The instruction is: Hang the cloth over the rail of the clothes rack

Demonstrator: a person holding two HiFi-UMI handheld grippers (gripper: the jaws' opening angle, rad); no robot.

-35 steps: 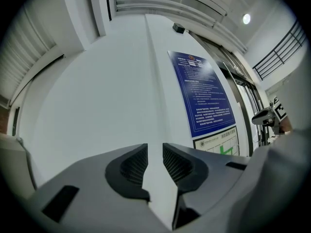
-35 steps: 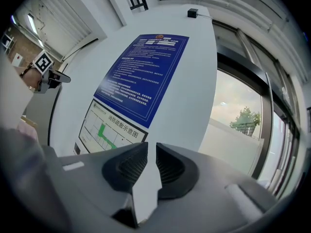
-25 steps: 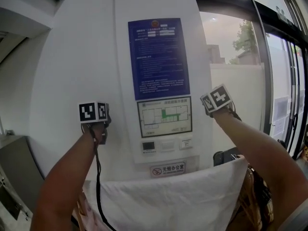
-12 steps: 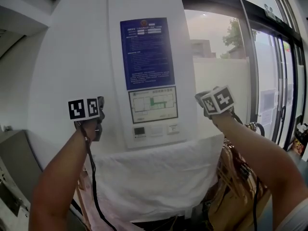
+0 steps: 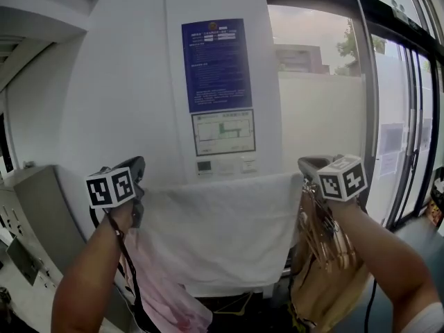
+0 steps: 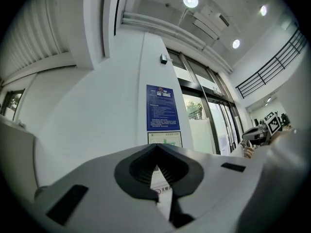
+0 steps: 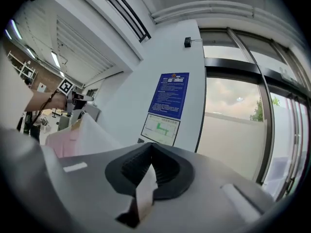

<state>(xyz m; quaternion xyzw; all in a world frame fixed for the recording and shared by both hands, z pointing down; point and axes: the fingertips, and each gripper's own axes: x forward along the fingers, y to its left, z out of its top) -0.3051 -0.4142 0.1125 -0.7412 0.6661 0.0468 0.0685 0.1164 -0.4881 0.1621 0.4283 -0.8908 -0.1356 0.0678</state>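
- The cloth [image 5: 222,224] is hanging spread in the air in front of the white pillar [image 5: 139,82], stretched between the two tools by its upper corners, above the pink garment [image 5: 165,293] and beside the wooden hangers [image 5: 326,252].
- The left hand-held gripper [image 5: 139,184] is clamping shut on the cloth's left corner. Only a thin sliver of fabric is showing between its jaws, so that corner is at risk of slipping out if the cloth is pulled tighter.
- The right hand-held gripper [image 5: 304,175] is likewise closing on the right corner, with a narrow strip of fabric pinched. A sideways tug could free it, and the cloth would be dropping onto the clothes below.
- The rail is lying hidden behind the spread cloth, so its height and line cannot be confirmed. In my judgement the main hazard is lowering the cloth wholly on one side of it, leaving nothing draped over.
- Uneven lowering is a further risk: with more fabric on one side, the cloth would be sliding off once released.
- The hangers are crowding the right edge, and the hem or the right tool could be snagging on them during descent.
- The cable [image 5: 129,283] trailing from the left tool is running close to the cloth's left edge and could be catching fabric or the rack.
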